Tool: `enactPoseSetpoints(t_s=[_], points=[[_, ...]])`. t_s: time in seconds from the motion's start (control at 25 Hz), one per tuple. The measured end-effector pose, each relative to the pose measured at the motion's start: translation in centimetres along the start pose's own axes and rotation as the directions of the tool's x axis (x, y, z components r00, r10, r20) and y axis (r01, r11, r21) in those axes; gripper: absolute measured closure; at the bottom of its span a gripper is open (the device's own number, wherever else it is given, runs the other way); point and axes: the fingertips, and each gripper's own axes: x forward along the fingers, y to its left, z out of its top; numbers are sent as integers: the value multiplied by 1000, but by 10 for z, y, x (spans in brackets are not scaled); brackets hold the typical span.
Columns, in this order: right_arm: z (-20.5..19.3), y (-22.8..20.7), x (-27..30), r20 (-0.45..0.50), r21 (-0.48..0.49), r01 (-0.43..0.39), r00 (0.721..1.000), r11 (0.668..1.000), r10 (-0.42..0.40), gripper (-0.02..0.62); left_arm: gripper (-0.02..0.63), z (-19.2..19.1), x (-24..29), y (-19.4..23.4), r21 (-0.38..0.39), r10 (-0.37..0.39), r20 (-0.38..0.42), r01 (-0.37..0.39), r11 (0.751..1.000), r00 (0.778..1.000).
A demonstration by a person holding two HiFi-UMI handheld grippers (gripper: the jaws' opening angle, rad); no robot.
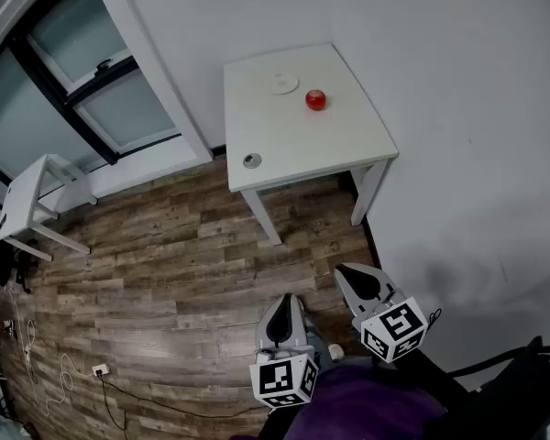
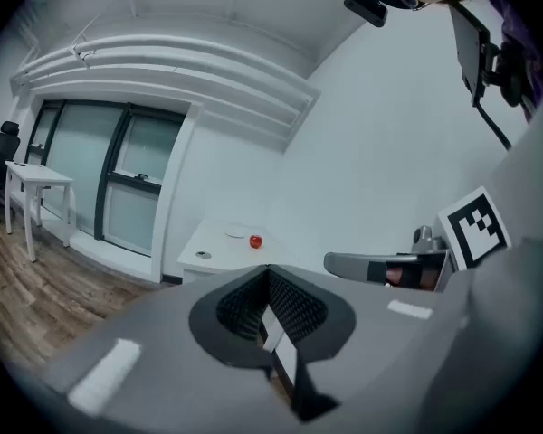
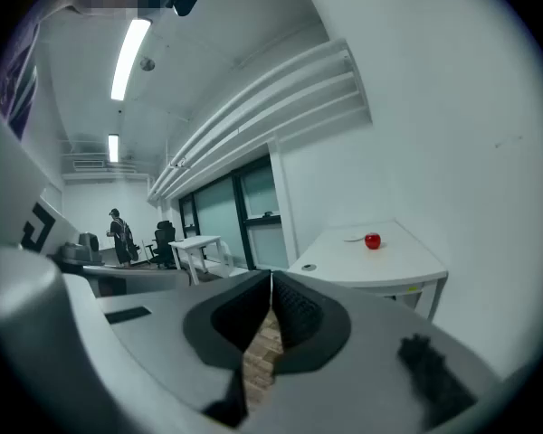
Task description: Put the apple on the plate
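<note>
Both the left tongs (image 2: 268, 271) and the right tongs (image 3: 271, 280) were closed together and empty, well back from the white surface (image 1: 293, 145). The red apple (image 1: 315, 100) sat there, near the small plate (image 1: 285, 83), not on it.

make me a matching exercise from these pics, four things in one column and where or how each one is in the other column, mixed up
Things:
1. apple
2. plate
3. round grey grommet
4. right gripper

Descriptions:
a. set into the white table near its front left corner, as the head view shows it
b. jaws shut, nothing between them
c. white and flat, toward the table's far edge
d. red, on the tabletop just right of the plate and apart from it

Pairs: 1-d, 2-c, 3-a, 4-b
</note>
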Motion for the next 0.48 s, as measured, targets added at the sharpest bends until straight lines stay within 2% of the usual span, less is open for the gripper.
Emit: enactPoseSetpoints(t_s=[0.24, 0.48], points=[[16, -27, 50, 1, 31, 58, 998, 998, -58, 583, 600, 26, 46, 32, 7, -18, 10, 18, 1000, 1000], [40, -42, 109, 12, 33, 82, 997, 996, -83, 583, 600, 58, 95, 72, 15, -43, 26, 42, 999, 999]])
